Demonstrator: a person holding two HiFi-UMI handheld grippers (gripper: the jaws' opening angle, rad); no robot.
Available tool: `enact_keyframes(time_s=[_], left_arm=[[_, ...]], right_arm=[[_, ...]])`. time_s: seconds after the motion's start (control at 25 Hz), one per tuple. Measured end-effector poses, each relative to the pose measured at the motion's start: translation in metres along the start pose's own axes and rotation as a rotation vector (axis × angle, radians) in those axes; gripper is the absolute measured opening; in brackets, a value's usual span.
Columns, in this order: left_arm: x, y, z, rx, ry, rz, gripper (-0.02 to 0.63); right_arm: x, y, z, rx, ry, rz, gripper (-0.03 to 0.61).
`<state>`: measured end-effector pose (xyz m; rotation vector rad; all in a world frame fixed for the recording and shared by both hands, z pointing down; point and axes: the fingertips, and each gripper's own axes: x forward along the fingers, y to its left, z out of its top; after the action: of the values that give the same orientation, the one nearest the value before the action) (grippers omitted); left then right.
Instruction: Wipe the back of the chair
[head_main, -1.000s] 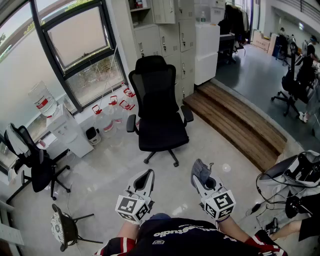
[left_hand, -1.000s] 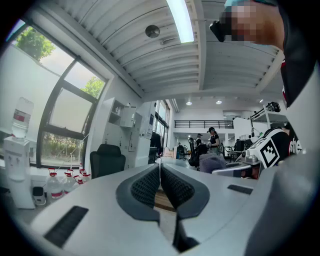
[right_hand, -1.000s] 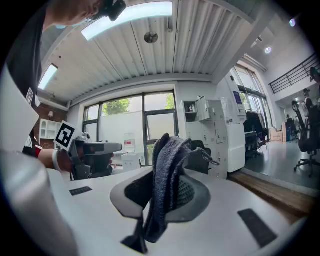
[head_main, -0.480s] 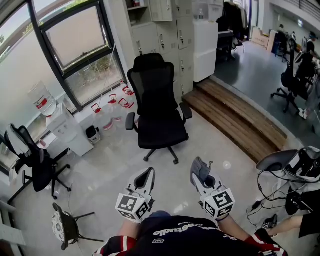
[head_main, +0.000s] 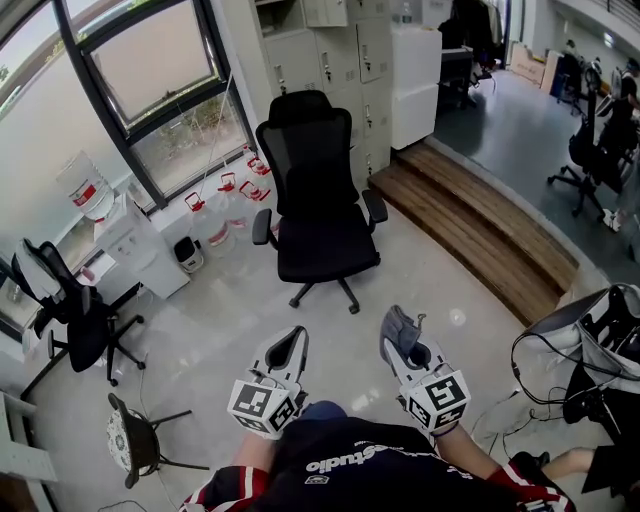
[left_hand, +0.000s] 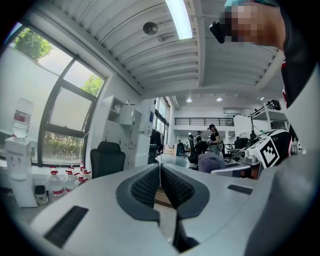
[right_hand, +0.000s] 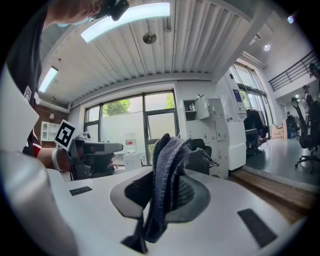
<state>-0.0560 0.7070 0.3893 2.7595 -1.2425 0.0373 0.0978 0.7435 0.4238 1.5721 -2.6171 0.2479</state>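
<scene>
A black office chair (head_main: 318, 200) stands in the middle of the floor, its seat facing me and its mesh back (head_main: 312, 155) toward the window. It also shows small in the left gripper view, the chair (left_hand: 106, 160) far beyond the jaws. My left gripper (head_main: 291, 343) is held low in front of me, shut with nothing between its jaws. My right gripper (head_main: 396, 331) is beside it, shut on a grey cloth (right_hand: 167, 182) that sticks up from the jaws. Both grippers are well short of the chair.
Another black chair (head_main: 70, 320) and a small stool (head_main: 130, 445) are at the left. A water dispenser (head_main: 130, 240) and water jugs (head_main: 225, 200) stand under the window. Lockers (head_main: 330, 50) are behind the chair. A wooden step (head_main: 480, 240) runs at the right, with bags (head_main: 590, 350) beside it.
The view has shifted a little nearer the chair. Both grippers keep the same pose, the cloth still held in the right one.
</scene>
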Motion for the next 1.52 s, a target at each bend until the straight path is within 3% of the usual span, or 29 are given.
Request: enact_keyframes(time_s=[0.32, 0.56, 0.84, 1.2, 1.52], left_arm=[[0.017, 0.009, -0.011, 0.014, 0.042, -0.003, 0.028], [0.057, 0.046, -0.018, -0.021, 0.06, -0.014, 0.028], [0.119, 0.131, -0.004, -0.048, 0.03, -0.006, 0.028], [0.195, 0.25, 0.039, -0.068, -0.021, -0.032, 0.027], [0.238, 0.317, 0.053, -0.09, -0.042, -0.053, 0.028]], right_arm=[[0.015, -0.011, -0.017, 0.032, 0.029, 0.0, 0.074], [0.058, -0.033, -0.023, 0.048, 0.061, -0.012, 0.075], [0.152, -0.067, 0.001, 0.015, 0.091, -0.019, 0.075], [0.293, -0.091, 0.065, 0.019, 0.066, -0.008, 0.075], [0.363, -0.105, 0.083, -0.008, 0.081, -0.034, 0.076]])
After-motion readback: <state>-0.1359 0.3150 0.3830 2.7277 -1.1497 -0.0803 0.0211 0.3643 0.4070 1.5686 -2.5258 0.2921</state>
